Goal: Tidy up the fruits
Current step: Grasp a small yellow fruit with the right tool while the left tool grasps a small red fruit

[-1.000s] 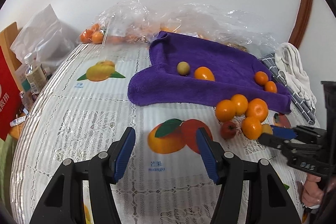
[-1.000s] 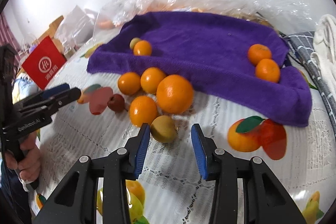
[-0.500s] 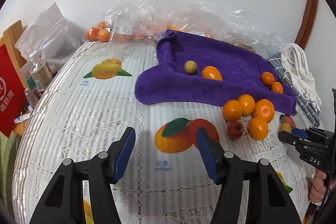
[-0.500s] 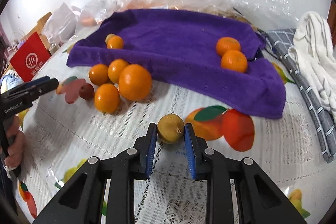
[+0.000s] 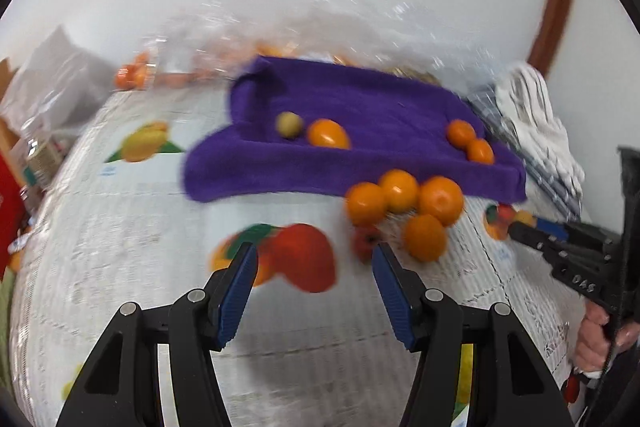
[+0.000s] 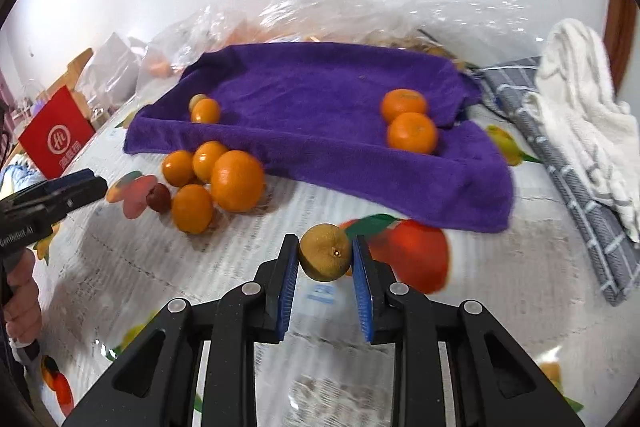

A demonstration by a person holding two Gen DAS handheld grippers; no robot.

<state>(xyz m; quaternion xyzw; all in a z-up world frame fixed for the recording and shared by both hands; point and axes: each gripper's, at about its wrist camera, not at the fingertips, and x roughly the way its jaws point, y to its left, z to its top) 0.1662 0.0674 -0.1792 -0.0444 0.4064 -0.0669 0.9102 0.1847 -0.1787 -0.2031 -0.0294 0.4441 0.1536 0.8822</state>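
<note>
Fruit first: your right gripper (image 6: 325, 259) now pinches the small round olive-brown fruit (image 6: 325, 257) between its blue pads, lifted clear of the white lace tablecloth (image 6: 120, 267); a second ago it lay beside the cluster of four oranges (image 6: 236, 181), with the jaws open around it. That cluster sits just off the purple towel (image 6: 320, 115). Your left gripper (image 5: 314, 281) hangs half open and empty, now nearer the small red fruit (image 5: 366, 247).
</note>
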